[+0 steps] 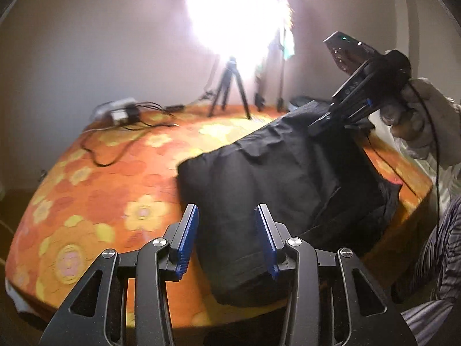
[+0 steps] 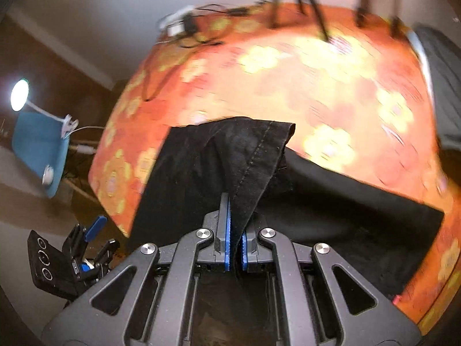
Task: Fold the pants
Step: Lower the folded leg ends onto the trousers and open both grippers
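Black pants [image 1: 273, 178] lie on a table with an orange flowered cloth [image 1: 100, 178]. My left gripper [image 1: 226, 230] is open and empty, its blue pads on either side of the pants' near edge, just above it. My right gripper [image 2: 236, 230] is shut on a hemmed corner of the pants [image 2: 253, 155] and lifts it off the cloth. In the left wrist view the right gripper [image 1: 331, 118] holds the far right end of the pants raised. The left gripper [image 2: 95, 239] shows low at the left in the right wrist view.
A tripod [image 1: 229, 86] and light stands stand at the back of the table under a bright lamp. A power strip with cables [image 1: 121, 112] lies at the back left. A blue chair [image 2: 40, 150] and a desk lamp [image 2: 20, 95] stand beside the table.
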